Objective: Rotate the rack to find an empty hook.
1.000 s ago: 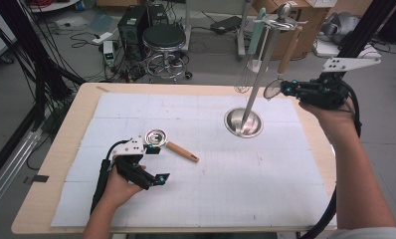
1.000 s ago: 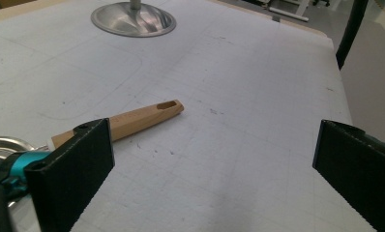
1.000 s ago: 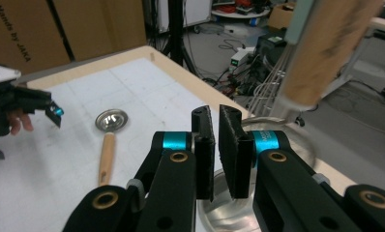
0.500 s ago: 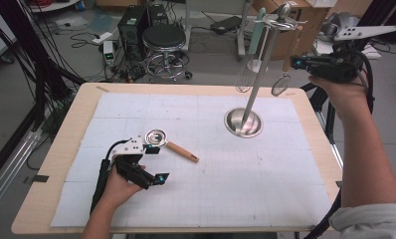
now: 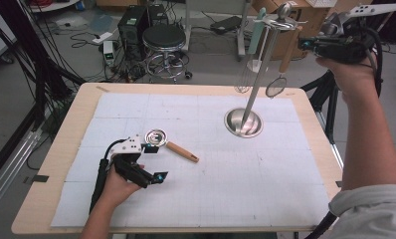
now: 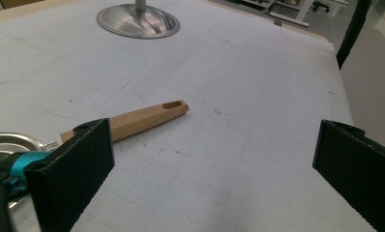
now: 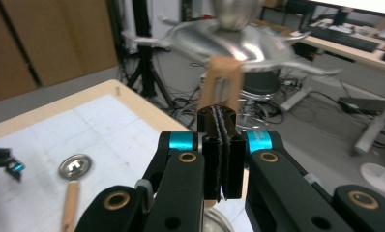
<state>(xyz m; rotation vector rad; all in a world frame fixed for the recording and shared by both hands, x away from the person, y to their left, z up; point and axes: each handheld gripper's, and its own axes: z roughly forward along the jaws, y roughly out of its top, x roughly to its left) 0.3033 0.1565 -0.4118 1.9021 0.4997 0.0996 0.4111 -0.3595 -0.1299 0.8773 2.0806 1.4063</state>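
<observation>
Step in hand, as I read it: hanging the strainer (image 5: 277,85) on the rack (image 5: 255,84) that stands in its steel base (image 5: 243,123) at the far right of the table (image 5: 61,164). The right tool (image 5: 305,44) is held high at the rack's top disc, jaws pressed narrow. In the right gripper view the right tool (image 7: 218,116) appears clamped at its tips on the strainer's wooden handle (image 7: 223,79), whose upper end sits right under the disc. I cannot tell whether the handle's eye is over a hook yet, as that part is blurred. A whisk (image 5: 254,37) already hangs on the rack's other side. Next move, in my judgement: ease the handle's eye onto a free hook, confirm that the strainer hangs on its own, then open the tool and back away without knocking the rack. The left tool (image 5: 156,163) lies on the table at near left, jaws wide and holding nothing. A wooden-handled scoop (image 5: 158,137) lies just beyond it, probably next to be hung. Against the earlier frames: the right hand has risen and come in towards the top of the rack. A second ago it held the strainer lower, out beside the pole. The left tool and the scoop have not shifted.
</observation>
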